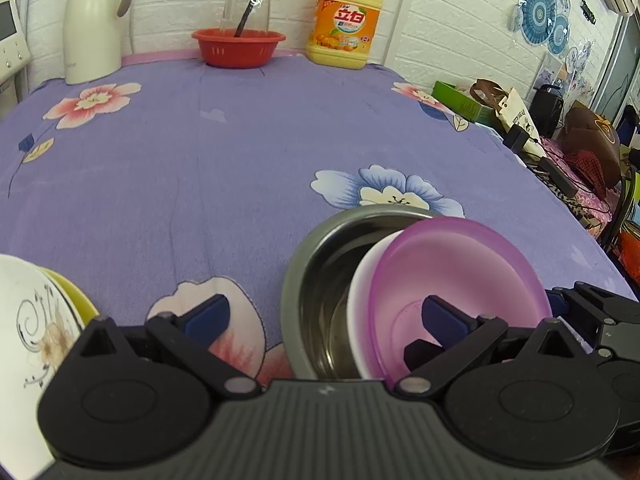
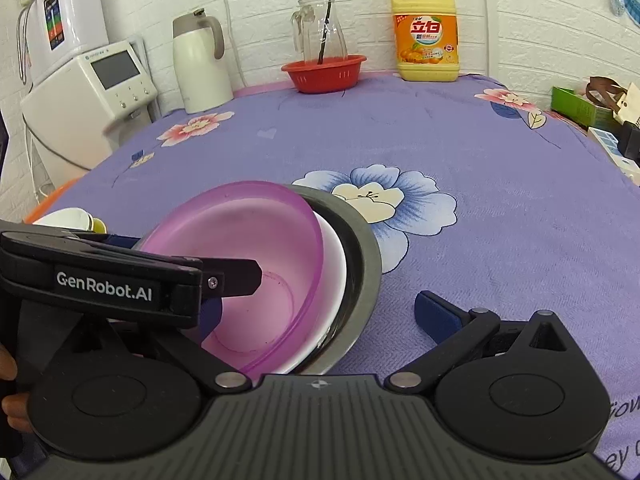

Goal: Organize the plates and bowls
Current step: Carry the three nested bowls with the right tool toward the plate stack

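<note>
**Nested Bowls: Stack Status**

I read my left gripper (image 1: 324,316) as spread wide, gripping nothing; its right finger sits over the purple bowl (image 1: 460,276). My right gripper (image 2: 320,300) is likewise spread and empty. The purple bowl leans tilted inside a white bowl (image 1: 360,300), both within the steel bowl (image 1: 316,280) on the tablecloth (image 1: 200,180). I judge nesting saves space. A floral plate (image 1: 28,320) waits left.

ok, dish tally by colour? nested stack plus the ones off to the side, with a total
Purple bowl: 1, tilted in the stack
White bowl: 1, under the purple one
Steel bowl: 1, outermost
White patterned dish: 1, off to the side
Yellow-green dish: 1, behind the patterned one
Red basket: 1, at the back
Total: 6
</note>
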Tool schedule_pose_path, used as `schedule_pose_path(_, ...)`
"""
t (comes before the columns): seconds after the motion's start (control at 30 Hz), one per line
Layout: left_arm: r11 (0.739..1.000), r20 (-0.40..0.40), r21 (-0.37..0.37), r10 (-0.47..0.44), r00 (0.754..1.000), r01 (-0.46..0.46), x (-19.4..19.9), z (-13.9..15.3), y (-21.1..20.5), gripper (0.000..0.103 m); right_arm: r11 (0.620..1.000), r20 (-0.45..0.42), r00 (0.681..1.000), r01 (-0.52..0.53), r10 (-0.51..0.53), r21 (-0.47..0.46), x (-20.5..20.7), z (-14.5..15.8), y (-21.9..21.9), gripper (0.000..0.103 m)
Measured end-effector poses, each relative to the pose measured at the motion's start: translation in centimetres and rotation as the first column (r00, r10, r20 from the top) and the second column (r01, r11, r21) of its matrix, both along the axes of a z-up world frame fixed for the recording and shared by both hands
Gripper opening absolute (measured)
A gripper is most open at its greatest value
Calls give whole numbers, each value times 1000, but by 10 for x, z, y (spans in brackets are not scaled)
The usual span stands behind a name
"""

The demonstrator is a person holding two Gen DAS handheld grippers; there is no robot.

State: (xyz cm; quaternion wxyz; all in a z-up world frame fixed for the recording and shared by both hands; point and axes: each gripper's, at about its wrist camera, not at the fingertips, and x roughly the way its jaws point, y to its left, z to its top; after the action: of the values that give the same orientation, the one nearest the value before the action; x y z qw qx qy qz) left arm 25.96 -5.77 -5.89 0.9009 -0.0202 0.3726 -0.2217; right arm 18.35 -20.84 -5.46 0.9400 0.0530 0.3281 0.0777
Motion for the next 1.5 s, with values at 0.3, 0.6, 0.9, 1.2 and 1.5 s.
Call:
schedule_pose_path(0.3,997,20,-43,-59,998,59,-5,0,1,80,1000,-30,999,-26,26,4,0,3,5,103)
schedule_pose_path(0.6,989,38,-138,-53,998,58,-25,21,9,58,999,-16,1000,-9,10,40,-16,18,20,103)
schedule_pose_path(0.9,980,177,-142,164,971,-139,-54,72,106,58,986,146,975,-168,167,-6,-14,69,93,103)
schedule_pose_path(1.2,933,94,-106,354,931,-344,-64,44,196,58,917,87,917,-395,389,56,11,50,185,103)
schedule_pose_path(1.5,931,52,-133,349,936,-340,-54,20,210,58,918,0,918,-397,397,23,19,34,203,103)
